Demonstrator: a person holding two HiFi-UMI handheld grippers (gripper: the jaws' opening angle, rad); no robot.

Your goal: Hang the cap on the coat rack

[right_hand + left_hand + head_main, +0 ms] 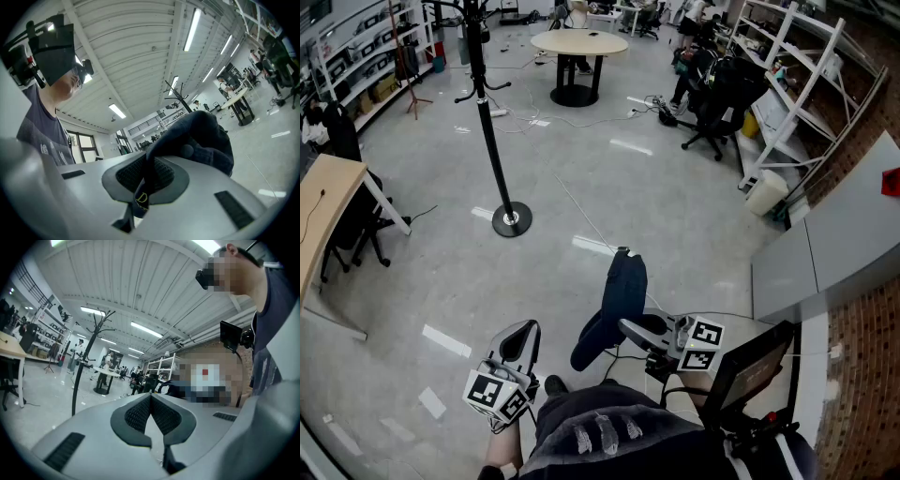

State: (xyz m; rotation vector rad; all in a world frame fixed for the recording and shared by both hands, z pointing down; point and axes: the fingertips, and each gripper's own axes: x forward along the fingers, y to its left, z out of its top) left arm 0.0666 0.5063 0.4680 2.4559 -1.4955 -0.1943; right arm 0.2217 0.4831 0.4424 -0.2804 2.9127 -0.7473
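My left claw [522, 334] is sitting closed and empty at seven o'clock. My right claw [624, 326] is pinching the cap [623, 281] at five o'clock. It is dark navy, soft and drooping. A glossy grey floor [609, 187] is spreading ahead. The black coat rack [492, 122] is standing well apart at eleven o'clock, with a round table [578, 42] beyond.

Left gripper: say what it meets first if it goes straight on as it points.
Probably nothing near: the left gripper faces open floor, the coat rack standing left of its line; depth is unclear.
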